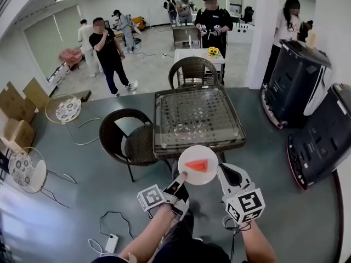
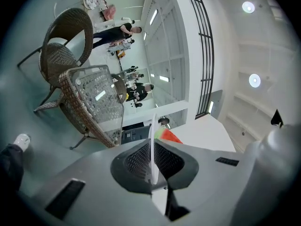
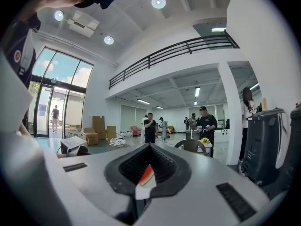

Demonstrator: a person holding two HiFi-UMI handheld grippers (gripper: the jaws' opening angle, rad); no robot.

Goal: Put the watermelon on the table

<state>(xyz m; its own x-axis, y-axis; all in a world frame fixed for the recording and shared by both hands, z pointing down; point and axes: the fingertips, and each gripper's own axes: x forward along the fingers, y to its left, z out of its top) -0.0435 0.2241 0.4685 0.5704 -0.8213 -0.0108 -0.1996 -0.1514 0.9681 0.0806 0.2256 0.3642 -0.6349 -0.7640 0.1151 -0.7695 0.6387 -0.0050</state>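
Observation:
A red watermelon slice (image 1: 199,166) lies on a round white plate (image 1: 189,158) that hangs in the air just in front of the glass-topped wicker table (image 1: 164,138). My left gripper (image 1: 181,178) is shut on the plate's near left rim, and my right gripper (image 1: 220,172) is shut on its right rim. In the left gripper view the plate (image 2: 153,145) shows edge-on between the jaws of the left gripper (image 2: 153,167), with the slice (image 2: 170,136) beyond it and the table (image 2: 77,105) to the left. In the right gripper view the right gripper (image 3: 145,183) holds the plate's edge (image 3: 143,192) under the slice (image 3: 147,174).
A dark wicker chair (image 1: 127,137) stands left of the table and another (image 1: 193,70) behind it. Two big black machines (image 1: 315,119) lean at the right beside a white pillar (image 1: 262,32). A cable and power strip (image 1: 111,242) lie on the floor. People stand further back.

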